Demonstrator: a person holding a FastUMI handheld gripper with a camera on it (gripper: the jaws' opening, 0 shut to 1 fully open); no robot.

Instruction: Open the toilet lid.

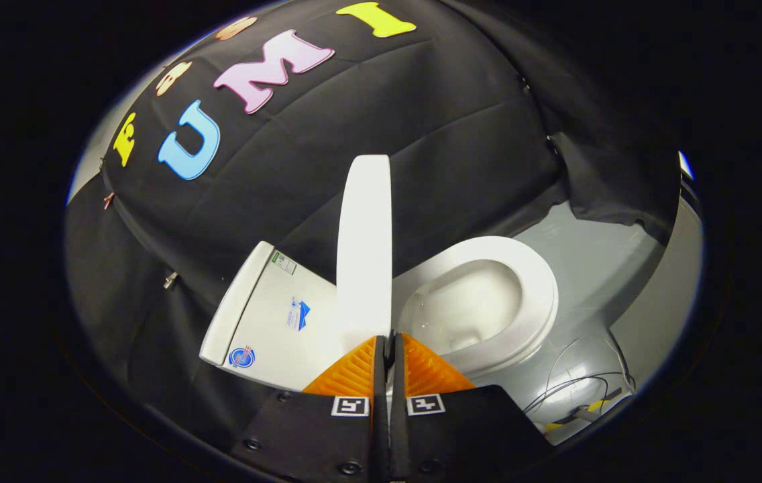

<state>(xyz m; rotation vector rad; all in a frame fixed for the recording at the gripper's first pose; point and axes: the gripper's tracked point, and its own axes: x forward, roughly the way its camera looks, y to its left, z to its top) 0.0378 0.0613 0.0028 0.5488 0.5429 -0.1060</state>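
Toilet lid [364, 248] raised edge-on, pinched by the gripper [388, 342].
Both fingers were pressed on its lower edge; the seat [542, 295] and tank [274, 315] were flanking it.

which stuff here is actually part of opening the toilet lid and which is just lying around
Part of the job:
- toilet lid, raised on edge, its rim between the fingers
- gripper, fingers nearly closed on the lid's edge
- toilet seat and bowl, now uncovered
- tank, beside the lid

Just lying about:
- cables on the grey floor beyond the bowl
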